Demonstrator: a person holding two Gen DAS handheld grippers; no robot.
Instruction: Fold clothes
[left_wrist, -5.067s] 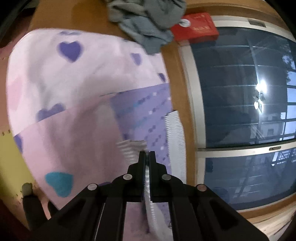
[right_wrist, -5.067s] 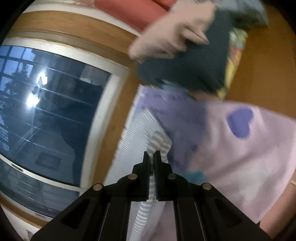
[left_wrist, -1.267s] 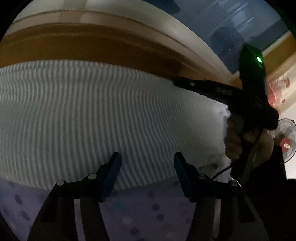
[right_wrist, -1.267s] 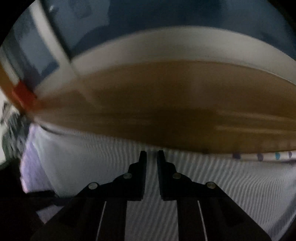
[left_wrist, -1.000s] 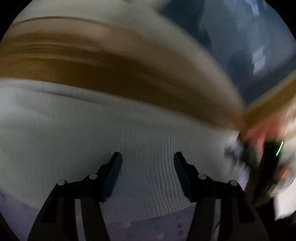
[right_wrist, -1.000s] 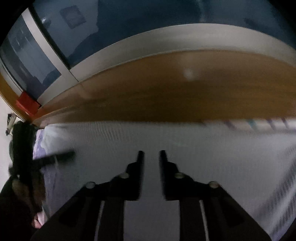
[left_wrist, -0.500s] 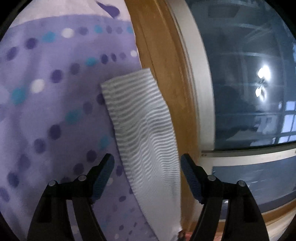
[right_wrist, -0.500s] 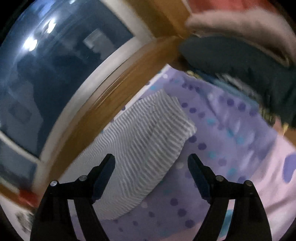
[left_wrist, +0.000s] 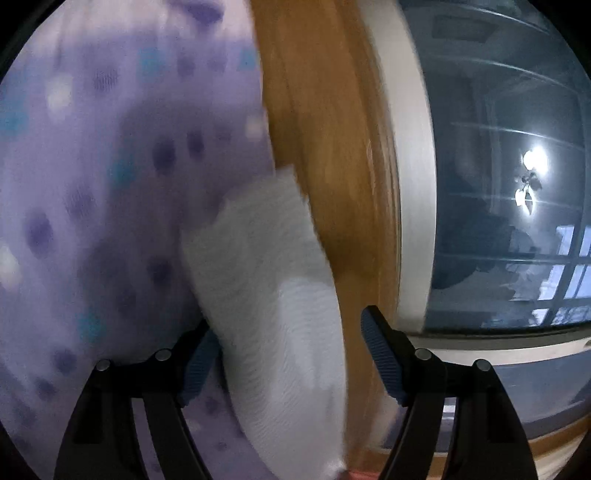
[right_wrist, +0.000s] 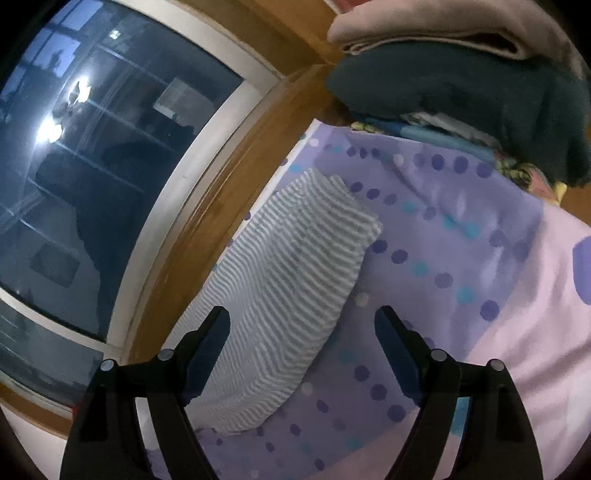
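A folded grey-and-white striped garment (right_wrist: 295, 280) lies on a purple dotted sheet (right_wrist: 443, 229), along the wooden sill edge. My right gripper (right_wrist: 303, 332) is open just above its near end, fingers on either side. In the left wrist view the same striped garment (left_wrist: 273, 310) looks blurred and white. My left gripper (left_wrist: 288, 343) is open around its near end, nothing clamped. The left finger (left_wrist: 199, 358) is partly hidden behind the cloth.
A wooden sill (left_wrist: 317, 147) and a white-framed dark window (left_wrist: 498, 184) run beside the garment. A stack of folded clothes, dark teal (right_wrist: 461, 88) under pinkish beige (right_wrist: 443, 26), sits at the far end. Pale pink fabric (right_wrist: 535, 314) lies to the right.
Both grippers let go of the striped garment, which now lies folded on the sheet. Since half a second ago the left gripper has moved closer over it; the right view shifted slightly.
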